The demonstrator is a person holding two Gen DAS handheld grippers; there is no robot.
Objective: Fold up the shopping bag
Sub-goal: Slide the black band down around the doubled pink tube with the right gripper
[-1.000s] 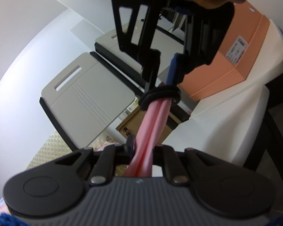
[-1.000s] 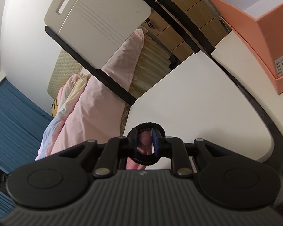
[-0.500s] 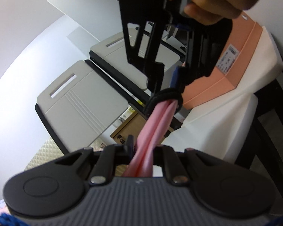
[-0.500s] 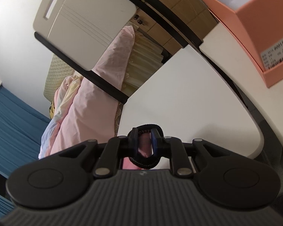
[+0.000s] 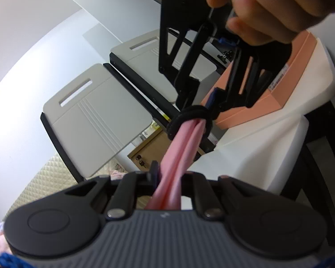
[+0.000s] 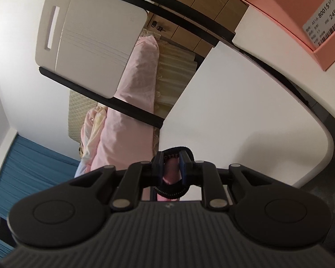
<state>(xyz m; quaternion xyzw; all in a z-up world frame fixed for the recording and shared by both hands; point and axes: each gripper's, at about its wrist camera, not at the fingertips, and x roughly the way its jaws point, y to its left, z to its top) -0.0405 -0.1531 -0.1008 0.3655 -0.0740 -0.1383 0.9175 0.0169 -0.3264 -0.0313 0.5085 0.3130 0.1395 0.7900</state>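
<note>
Left wrist view: the left tongs (image 5: 167, 176) are nearly closed on one end of the pink shopping bag (image 5: 181, 147), which is gathered into a narrow strip stretched in the air above the white surface (image 5: 256, 147). At the far end of the strip the right tongs (image 5: 208, 111), held by a hand (image 5: 263, 6), are closed on the bag with a black elastic band (image 5: 189, 118) looped around their fingers and around the strip. Right wrist view: the right tongs (image 6: 170, 167) appear nearly shut on a pink wad of the bag (image 6: 171, 172), and the band (image 6: 174, 187) circles both blue-padded fingers (image 6: 159, 165). Judged from these views, the folding itself is largely done, since the bag is already reduced to a compact strip; what appears to remain is slipping the band off the fingers onto the bundle and setting the bundle down. Whether the band already sits tight on the bag cannot be told. Counts: one shopping bag, one elastic band, two tongs, one visible hand, one orange box (image 6: 297, 13) with a printed label on the surface, two pale chair backs (image 5: 93, 120) beyond the surface in the left view, only one of them in the right view, and one pink bedding roll (image 6: 131, 111) behind.
</note>
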